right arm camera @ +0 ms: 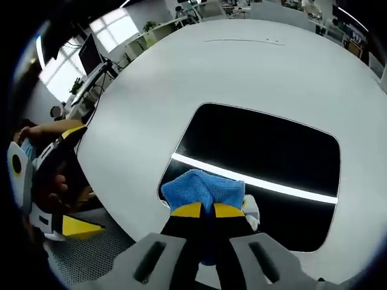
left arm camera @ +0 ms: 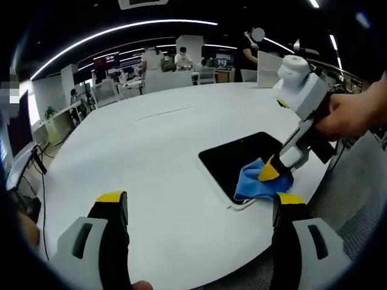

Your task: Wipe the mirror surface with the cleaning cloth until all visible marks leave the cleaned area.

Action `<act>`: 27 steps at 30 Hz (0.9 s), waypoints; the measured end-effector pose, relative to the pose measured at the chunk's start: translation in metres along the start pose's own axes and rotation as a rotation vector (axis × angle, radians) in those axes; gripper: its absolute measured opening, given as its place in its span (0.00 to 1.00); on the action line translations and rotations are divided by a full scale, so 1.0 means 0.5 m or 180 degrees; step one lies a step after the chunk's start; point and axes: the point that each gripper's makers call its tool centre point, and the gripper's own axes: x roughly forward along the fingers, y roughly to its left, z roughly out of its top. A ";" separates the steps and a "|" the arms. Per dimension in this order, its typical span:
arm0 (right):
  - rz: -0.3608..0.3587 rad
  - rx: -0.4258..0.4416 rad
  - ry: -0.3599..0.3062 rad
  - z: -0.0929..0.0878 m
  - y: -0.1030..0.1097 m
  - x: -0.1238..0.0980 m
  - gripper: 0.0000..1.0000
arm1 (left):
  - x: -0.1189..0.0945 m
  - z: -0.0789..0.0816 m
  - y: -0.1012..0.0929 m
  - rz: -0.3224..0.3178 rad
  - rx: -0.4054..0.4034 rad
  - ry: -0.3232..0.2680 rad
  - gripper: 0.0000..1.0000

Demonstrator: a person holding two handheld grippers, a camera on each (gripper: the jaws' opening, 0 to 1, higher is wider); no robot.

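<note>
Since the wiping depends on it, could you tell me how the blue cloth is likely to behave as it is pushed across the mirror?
The blue cloth looks soft and floppy: it bunches into folds where the right gripper pinches it. It will probably drag and crumple rather than slide flat. The mirror looks glossy, reflecting a ceiling light, so the cloth should glide easily.

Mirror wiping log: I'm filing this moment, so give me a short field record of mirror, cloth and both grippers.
mirror: dark rounded rectangle lying flat on the white table, reflecting a ceiling light strip
cloth: blue, bunched, resting on the mirror's near edge
right gripper: shut on the cloth, pressing it to the mirror
left gripper: open, holding nothing, above the table beside the mirror
marks: cannot tell
</note>
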 end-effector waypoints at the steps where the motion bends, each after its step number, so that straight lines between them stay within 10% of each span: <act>1: 0.0003 0.0002 -0.0001 0.000 0.000 0.000 0.00 | 0.001 -0.001 -0.002 -0.0003 0.0019 0.0012 0.99; 27: 0.0078 -0.0068 -0.0110 -0.006 -0.018 -0.017 0.00 | 0.007 -0.017 -0.021 -0.0177 -0.0032 0.0093 0.99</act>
